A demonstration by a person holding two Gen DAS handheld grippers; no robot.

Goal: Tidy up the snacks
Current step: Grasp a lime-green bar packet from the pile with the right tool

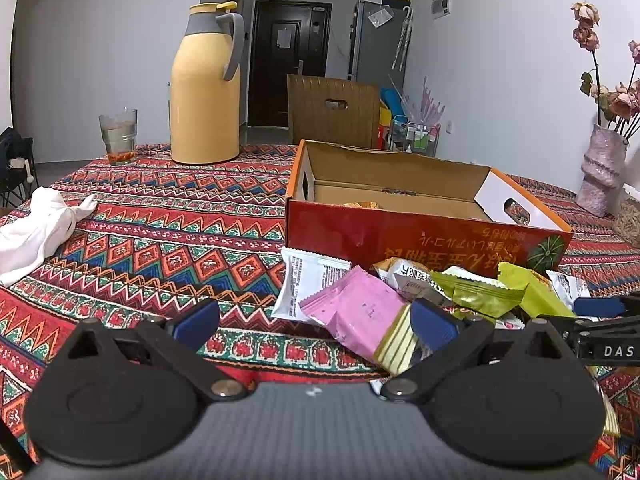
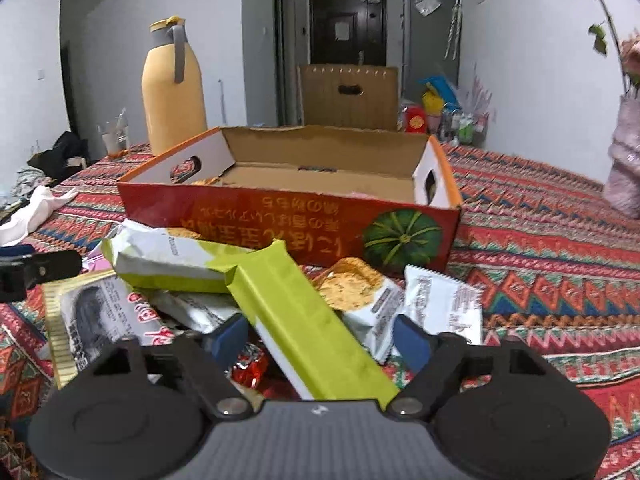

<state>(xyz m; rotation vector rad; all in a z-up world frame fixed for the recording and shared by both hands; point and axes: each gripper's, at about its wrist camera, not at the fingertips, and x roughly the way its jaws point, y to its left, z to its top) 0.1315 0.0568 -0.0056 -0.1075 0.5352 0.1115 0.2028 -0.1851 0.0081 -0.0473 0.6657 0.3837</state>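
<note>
The left gripper (image 1: 316, 322) is wide open, with only tablecloth (image 1: 160, 216) between its pads; its right pad lies at the edge of a pink packet (image 1: 360, 316). The right gripper (image 2: 320, 340) is partly open around a green packet (image 2: 308, 328), and a gap shows on both sides, so it does not grasp it. The snacks (image 2: 224, 280) lie in a heap on the cloth, just in front of the open red box (image 2: 288, 212). A yellow jug (image 1: 204, 88) stands behind.
</note>
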